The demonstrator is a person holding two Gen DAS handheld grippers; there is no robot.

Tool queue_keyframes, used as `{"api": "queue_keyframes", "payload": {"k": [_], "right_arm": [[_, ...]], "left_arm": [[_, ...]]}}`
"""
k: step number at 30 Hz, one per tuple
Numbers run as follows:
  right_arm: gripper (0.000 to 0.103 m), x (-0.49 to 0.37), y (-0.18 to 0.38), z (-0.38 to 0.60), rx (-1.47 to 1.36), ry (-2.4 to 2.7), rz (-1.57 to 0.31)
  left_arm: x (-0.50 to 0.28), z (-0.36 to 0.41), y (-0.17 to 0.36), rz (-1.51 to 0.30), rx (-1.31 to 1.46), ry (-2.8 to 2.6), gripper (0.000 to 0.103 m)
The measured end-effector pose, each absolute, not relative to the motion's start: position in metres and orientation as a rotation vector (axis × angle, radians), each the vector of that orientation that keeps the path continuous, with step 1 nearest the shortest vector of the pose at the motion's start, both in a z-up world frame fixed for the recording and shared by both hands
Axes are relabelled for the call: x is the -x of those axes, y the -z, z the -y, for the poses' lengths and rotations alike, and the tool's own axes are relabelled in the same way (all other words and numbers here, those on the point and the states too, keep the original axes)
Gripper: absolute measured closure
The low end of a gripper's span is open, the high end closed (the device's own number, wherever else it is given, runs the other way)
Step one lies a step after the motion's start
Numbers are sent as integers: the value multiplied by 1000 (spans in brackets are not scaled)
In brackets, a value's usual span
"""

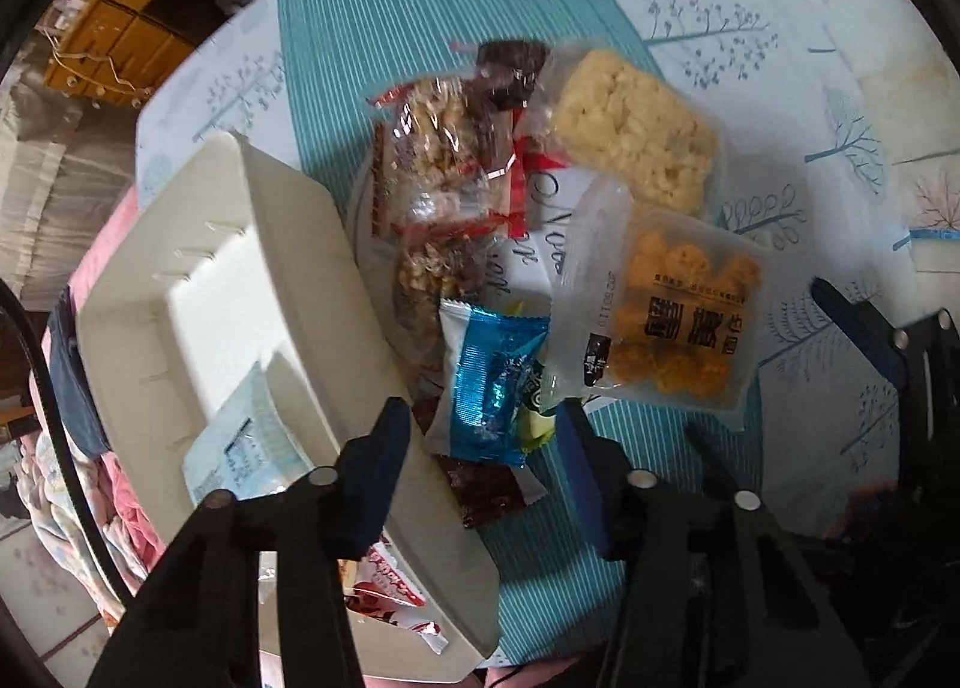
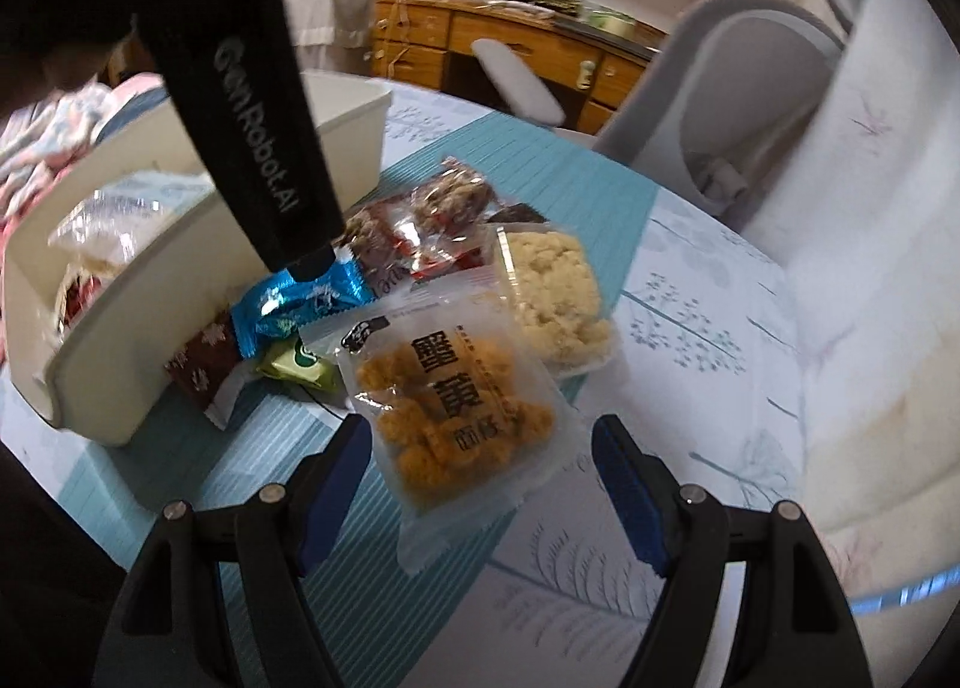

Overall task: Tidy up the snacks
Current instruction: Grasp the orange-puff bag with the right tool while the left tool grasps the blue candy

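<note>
Hovering left gripper (image 1: 483, 448) jaws apart over one blue packet (image 1: 495, 382), right gripper (image 2: 480, 484) jaws apart astride one orange snack bag (image 2: 456, 418), "GenRobot.AI" at 10 o'clock, one white bin (image 1: 288, 292)

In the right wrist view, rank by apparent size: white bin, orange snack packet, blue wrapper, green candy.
1. white bin
2. orange snack packet, enlarged by nearness
3. blue wrapper
4. green candy, partly hidden
</note>
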State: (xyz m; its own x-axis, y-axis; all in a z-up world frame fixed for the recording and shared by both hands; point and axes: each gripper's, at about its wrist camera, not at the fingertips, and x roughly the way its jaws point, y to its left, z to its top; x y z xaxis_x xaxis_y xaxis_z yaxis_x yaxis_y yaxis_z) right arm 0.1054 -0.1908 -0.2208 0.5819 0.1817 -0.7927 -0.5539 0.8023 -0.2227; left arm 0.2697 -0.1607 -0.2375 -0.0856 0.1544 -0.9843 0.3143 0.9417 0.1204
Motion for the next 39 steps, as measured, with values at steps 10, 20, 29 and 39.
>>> {"api": "queue_keyframes", "payload": {"k": [10, 20, 29, 39], "right_arm": [[17, -128, 241, 180, 501, -496, -829], [9, -148, 250, 199, 314, -531, -918], [10, -157, 253, 203, 276, -566, -958], [24, -162, 251, 216, 233, -579, -1068]], "left_arm": [[-283, 161, 267, -1758, -343, 135, 69], [-300, 167, 288, -1800, -374, 127, 70], [-307, 179, 294, -1815, -382, 118, 69], [-314, 168, 296, -1823, -335, 114, 72]]}}
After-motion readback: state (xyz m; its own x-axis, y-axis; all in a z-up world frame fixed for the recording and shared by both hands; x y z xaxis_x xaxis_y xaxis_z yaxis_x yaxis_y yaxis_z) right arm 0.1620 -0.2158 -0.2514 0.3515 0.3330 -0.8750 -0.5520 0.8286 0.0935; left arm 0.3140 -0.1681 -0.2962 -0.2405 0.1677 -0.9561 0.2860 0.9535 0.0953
